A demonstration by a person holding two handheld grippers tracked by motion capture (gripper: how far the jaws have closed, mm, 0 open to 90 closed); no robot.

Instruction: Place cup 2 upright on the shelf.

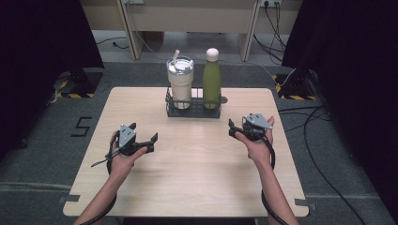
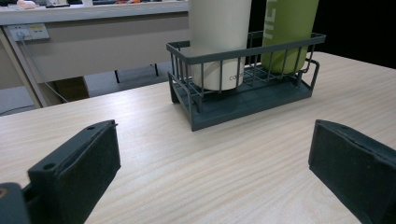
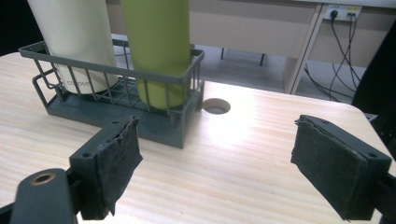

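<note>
- The left gripper [image 1: 143, 136] is held above the near-left part of the worktop [image 1: 197, 187]; its fingers [image 2: 79, 172] stand wide apart with nothing between them, only bare wood showing in the gap in the left gripper view
- The right gripper [image 1: 237, 129] is held over the right part of the worktop, nearer the basket than the left one; its fingers [image 3: 114, 165] are likewise spread and hold nothing
- The wire basket [image 1: 193, 112] sits at the far middle of the worktop, well apart from both grippers; it is dark grey, with a solid base and thin bars [image 2: 243, 95]
- A cream tumbler [image 1: 180, 84] with a lid and straw stands upright in the basket's left half; a green bottle [image 1: 211, 79] with a pale cap stands upright in its right half, just beside the tumbler
- A round hole [image 3: 216, 106] is cut in the worktop just beside the basket's right end
- Each gripper's camera looks toward the basket [image 3: 116, 100]; neither gripper touches it
</note>
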